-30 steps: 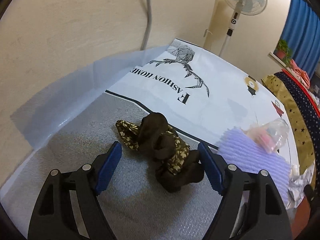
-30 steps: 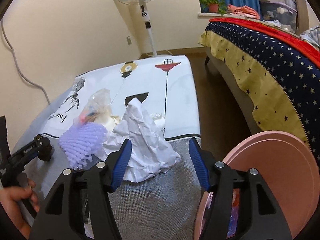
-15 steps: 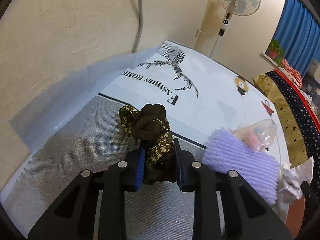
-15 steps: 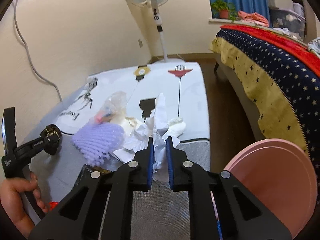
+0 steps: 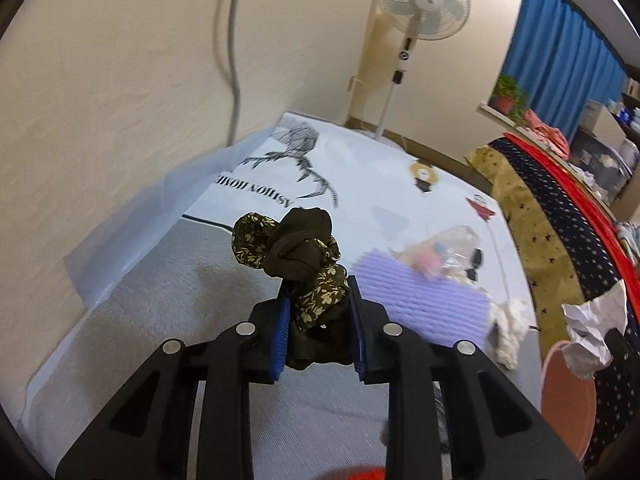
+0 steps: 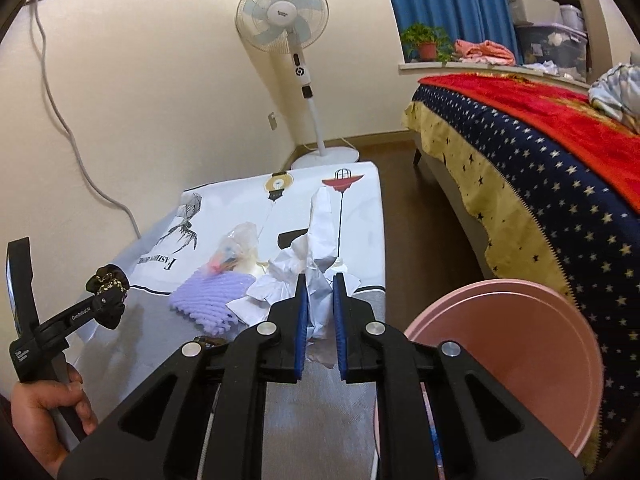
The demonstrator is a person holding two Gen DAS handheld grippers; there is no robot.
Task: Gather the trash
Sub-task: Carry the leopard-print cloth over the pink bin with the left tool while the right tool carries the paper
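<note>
My left gripper (image 5: 318,300) is shut on a dark brown and floral cloth wad (image 5: 296,248) and holds it lifted above the grey table cover (image 5: 168,304); it also shows in the right wrist view (image 6: 106,286). My right gripper (image 6: 319,284) is shut on a crumpled white paper (image 6: 320,236), raised off the table; the paper also shows in the left wrist view (image 5: 596,328). A purple foam net (image 6: 208,292) and a clear plastic bag (image 6: 236,248) with pink bits lie on the table.
A pink round bin (image 6: 508,352) stands at the table's right edge. A white tissue wad (image 5: 510,320) lies beside the purple net. A bed with a starred cover (image 6: 540,168) is to the right, a standing fan (image 6: 288,28) at the back, the wall to the left.
Both grippers closed, the left on the cloth wad and the right on the white paper, and both have since lifted their items up off the table.
</note>
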